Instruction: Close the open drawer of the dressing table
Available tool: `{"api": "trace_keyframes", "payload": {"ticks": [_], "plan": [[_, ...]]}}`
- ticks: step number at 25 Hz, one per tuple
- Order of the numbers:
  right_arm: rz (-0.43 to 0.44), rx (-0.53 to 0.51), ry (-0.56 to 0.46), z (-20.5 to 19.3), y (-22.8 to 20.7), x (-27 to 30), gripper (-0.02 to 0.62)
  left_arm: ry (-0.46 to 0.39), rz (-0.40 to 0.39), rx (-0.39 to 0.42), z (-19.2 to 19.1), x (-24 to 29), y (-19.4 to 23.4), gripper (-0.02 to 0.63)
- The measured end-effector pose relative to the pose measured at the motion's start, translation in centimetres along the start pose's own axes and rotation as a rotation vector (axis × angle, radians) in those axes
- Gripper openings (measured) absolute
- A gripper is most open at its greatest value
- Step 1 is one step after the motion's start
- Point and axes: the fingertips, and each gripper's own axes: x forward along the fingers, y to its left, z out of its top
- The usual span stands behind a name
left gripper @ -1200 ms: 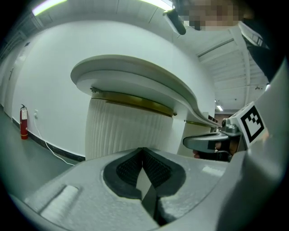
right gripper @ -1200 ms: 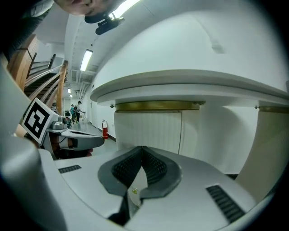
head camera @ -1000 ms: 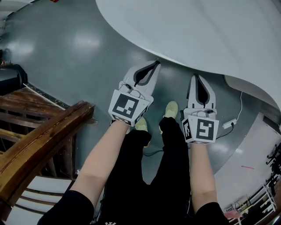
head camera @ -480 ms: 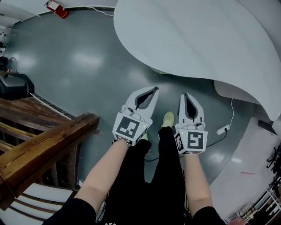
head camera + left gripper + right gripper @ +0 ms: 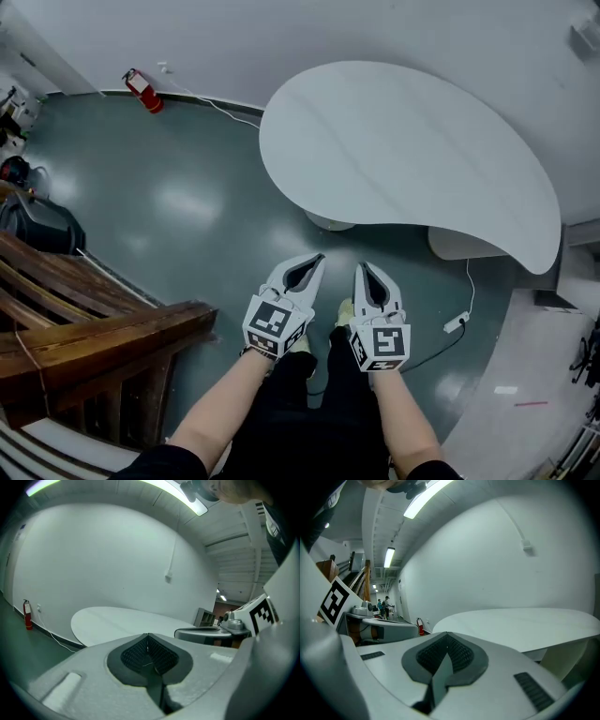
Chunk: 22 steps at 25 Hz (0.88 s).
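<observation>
No dressing table or drawer shows in any view. In the head view my left gripper and right gripper hang side by side above the grey-green floor, both pointing toward a white curved tabletop. Both are shut with nothing between the jaws. The left gripper view shows its jaws closed tip to tip, with the white tabletop beyond. The right gripper view shows its jaws closed as well, facing the same tabletop.
A dark wooden railing runs along the left of the head view. A red fire extinguisher stands by the far wall, with a white cable along the floor. A power strip lies right of my legs. The wall closes the far side.
The head view has tilted upward, so the whole white tabletop, the wall and the fire extinguisher came into sight. Both grippers now sit lower and closer together in frame, still shut.
</observation>
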Motion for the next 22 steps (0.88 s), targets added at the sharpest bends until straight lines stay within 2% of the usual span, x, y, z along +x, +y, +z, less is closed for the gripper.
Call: {"api": "trace_keyframes", "payload": {"ticks": [7,13,22], "plan": [[0.014,0.029,-0.033,6.3,1.5,-4.0,0.015,-0.019,-0.003,-0.024,6.0,-4.2,-3.3,0.009],[0.029,0.036,-0.084,11.6,2.9,-6.8,0.015,-0.057,-0.009,-0.006,11.1,-6.8,-5.3,0.009],[0.029,0.033,-0.142,16.3,3.6,-9.6,0.015,-0.11,-0.031,0.016,15.3,-9.0,-7.5,0.009]]}}
